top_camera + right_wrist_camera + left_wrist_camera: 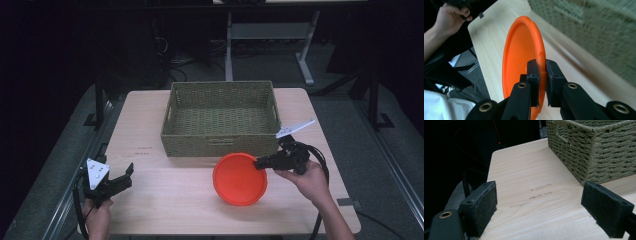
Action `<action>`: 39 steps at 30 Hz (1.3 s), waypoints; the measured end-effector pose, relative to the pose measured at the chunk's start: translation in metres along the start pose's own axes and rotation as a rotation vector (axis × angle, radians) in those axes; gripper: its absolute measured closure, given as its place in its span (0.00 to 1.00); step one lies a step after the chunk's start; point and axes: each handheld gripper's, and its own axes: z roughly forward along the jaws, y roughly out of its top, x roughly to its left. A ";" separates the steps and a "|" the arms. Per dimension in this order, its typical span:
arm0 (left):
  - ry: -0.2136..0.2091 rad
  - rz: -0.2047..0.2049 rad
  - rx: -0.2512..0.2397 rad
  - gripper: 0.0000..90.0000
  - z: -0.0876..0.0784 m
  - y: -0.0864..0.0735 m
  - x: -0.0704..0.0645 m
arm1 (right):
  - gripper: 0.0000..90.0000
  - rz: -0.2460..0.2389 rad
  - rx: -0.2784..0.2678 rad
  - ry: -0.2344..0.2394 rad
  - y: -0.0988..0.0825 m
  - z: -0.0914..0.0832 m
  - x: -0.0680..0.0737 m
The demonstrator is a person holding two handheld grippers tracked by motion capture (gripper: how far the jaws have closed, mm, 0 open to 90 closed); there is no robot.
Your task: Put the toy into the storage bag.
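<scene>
The right gripper (259, 163) is pinching the rim of an orange plate (239, 179), holding it near the woven basket (220, 142) on the wooden table (165, 200). The left gripper (126, 176) is resting at the near left corner, its jaws spread wide and gripping nothing.

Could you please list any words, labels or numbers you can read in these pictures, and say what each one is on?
None can be read.
Table: faint dark marks near the basket, too smudged to tell whether they are writing.
Plate, basket and both tongs: no lettering visible.
</scene>
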 end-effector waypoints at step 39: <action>0.016 -0.014 -0.013 0.14 0.000 0.000 0.003 | 0.91 0.019 -0.069 0.003 0.104 -0.028 -0.004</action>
